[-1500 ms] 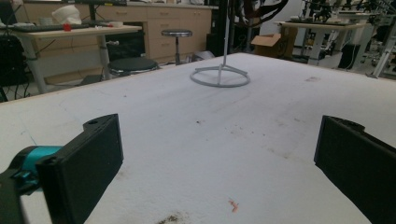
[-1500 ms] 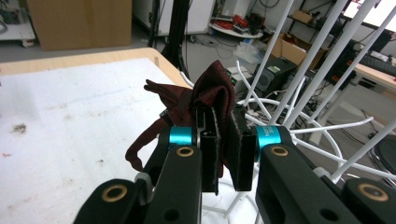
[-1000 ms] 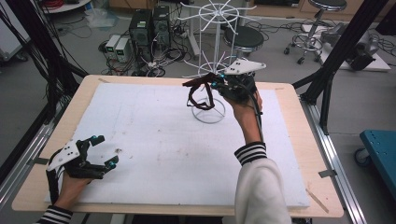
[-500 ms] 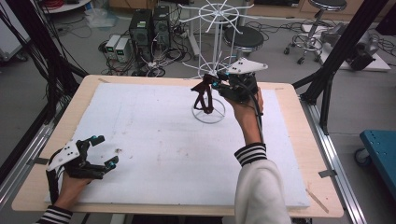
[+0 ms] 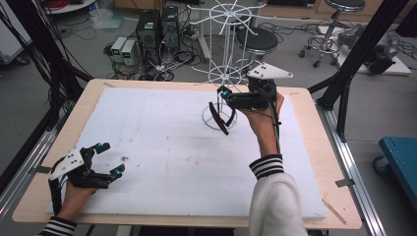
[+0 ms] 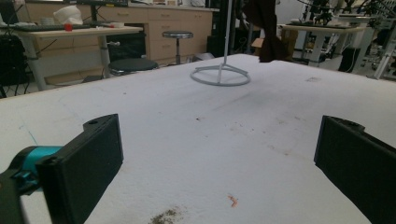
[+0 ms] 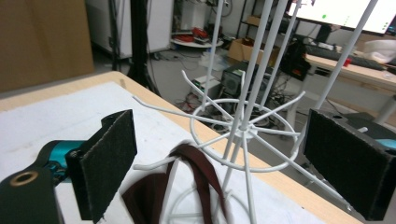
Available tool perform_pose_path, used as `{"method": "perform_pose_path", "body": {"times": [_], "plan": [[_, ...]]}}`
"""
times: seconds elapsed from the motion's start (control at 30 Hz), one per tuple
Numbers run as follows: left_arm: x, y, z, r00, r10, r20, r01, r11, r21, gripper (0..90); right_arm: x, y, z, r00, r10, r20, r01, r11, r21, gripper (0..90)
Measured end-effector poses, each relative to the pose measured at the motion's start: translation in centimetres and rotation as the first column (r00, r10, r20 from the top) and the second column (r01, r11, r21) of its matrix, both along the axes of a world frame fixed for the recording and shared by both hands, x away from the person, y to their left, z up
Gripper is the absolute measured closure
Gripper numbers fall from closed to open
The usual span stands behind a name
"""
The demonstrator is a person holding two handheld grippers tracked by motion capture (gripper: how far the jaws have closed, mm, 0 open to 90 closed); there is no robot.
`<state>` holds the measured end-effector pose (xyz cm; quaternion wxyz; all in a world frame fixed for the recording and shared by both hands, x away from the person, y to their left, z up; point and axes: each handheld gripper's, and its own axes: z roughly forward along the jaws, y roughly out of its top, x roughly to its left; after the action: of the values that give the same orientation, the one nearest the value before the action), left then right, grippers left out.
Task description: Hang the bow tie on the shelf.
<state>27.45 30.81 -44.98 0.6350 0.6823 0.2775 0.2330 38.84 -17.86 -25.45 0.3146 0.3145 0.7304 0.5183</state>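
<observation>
— What did the high view give you?

— A wooden tabletop carrying a white foam sheet, marked with a few small dark specks. The white wire rack stood on its ring base at the far middle. A dark maroon strap hung from one of its lower hooks, just left of the right tongs, which were held up beside the rack with their jaws parted. The left tongs rested near the left corner on the sheet, jaws spread and holding nothing. Beyond the far edge lay a grey floor with computer towers, tangled cables and black stools.

— And the left gripper view?

— The two black jaws stood wide apart over the bare sheet, with a small orange fleck and a dirty smudge near them. The rack's ring base sat well off, the strap dangling above it. Wooden cabinets and a stool filled the background.

— The right gripper view?

— Felt-faced jaws open either side of the rack's hoop and spokes; the strap draped over a hook, untouched by either jaw. Behind were benches, boxes and a lit monitor.
</observation>
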Motion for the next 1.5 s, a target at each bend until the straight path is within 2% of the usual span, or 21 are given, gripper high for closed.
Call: {"method": "perform_pose_path", "body": {"times": [0.1, 0.23, 0.3, 0.5, 0.6, 0.7, 0.77, 0.93, 1.17, 1.3, 1.5], "plan": [[0.0, 0.0, 0.0, 1.0, 0.001, 0.0, -0.001, 1.0, 0.001, 1.7, -0.3, -0.2, 0.1, 1.0, 0.0, -0.007, 0.001, 0.9998, 0.019, 9.3], [0.0, 0.0, 0.0, 1.0, 0.004, -0.002, -0.004, 1.0, -0.004, 1.7, -0.6, -0.7, 0.3, 0.9999, 0.009, 0.005, -0.009, 0.9993, 0.035, 9.3], [0.0, 0.1, 0.0, 1.0, 0.008, 0.0, -0.008, 1.0, -0.005, 1.7, -1.1, -1.1, 0.3, 0.9999, 0.002, 0.014, -0.003, 0.998, 0.063, 9.3], [-0.2, 0.0, -0.1, 0.9997, 0.017, 0.018, -0.016, 0.9998, -0.005, 1.7, -2.5, -3.5, -0.9, 0.9997, 0.001, 0.026, -0.004, 0.9951, 0.099, 9.3], [-0.4, -0.1, -0.1, 0.9992, 0.025, 0.031, -0.025, 0.9997, 0.002, 1.7, -3.6, -4.7, -1.8, 0.9987, 0.01, 0.05, -0.016, 0.9927, 0.12, 9.3], [-0.6, -0.2, -0.1, 0.998, 0.034, 0.054, -0.034, 0.9993, 0.013, 1.7, -4.9, -5.8, -2.8, 0.9963, 0.018, 0.084, -0.029, 0.9909, 0.131, 9.3], [-0.7, -0.2, -0.1, 0.9976, 0.039, 0.058, -0.039, 0.9992, 0.008, 1.7, -6.1, -6.7, -3.9, 0.9945, 0.016, 0.103, -0.031, 0.9875, 0.154, 9.3], [-0.7, 0.0, -0.2, 0.9967, 0.049, 0.065, -0.048, 0.9988, -0.009, 1.7, -8.3, -8.2, -6.3, 0.9892, 0.014, 0.146, -0.039, 0.9851, 0.168, 9.3], [-0.8, 0.0, -0.2, 0.9962, 0.056, 0.067, -0.055, 0.9983, -0.016, 1.7, -10.3, -9.7, -10.0, 0.9914, 0.01, 0.131, -0.035, 0.9811, 0.19, 9.3], [-0.9, 0.1, -0.3, 0.9951, 0.068, 0.071, -0.066, 0.9973, -0.03, 1.7, -11.0, -10.5, -12.2, 0.9923, -0.015, 0.123, -0.009, 0.9809, 0.194, 9.2], [-1.0, 0.1, -0.3, 0.9942, 0.073, 0.079, -0.07, 0.997, -0.033, 1.7, -11.8, -11.4, -15.1, 0.9898, -0.055, 0.131, 0.023, 0.9733, 0.228, 9.2]]}}
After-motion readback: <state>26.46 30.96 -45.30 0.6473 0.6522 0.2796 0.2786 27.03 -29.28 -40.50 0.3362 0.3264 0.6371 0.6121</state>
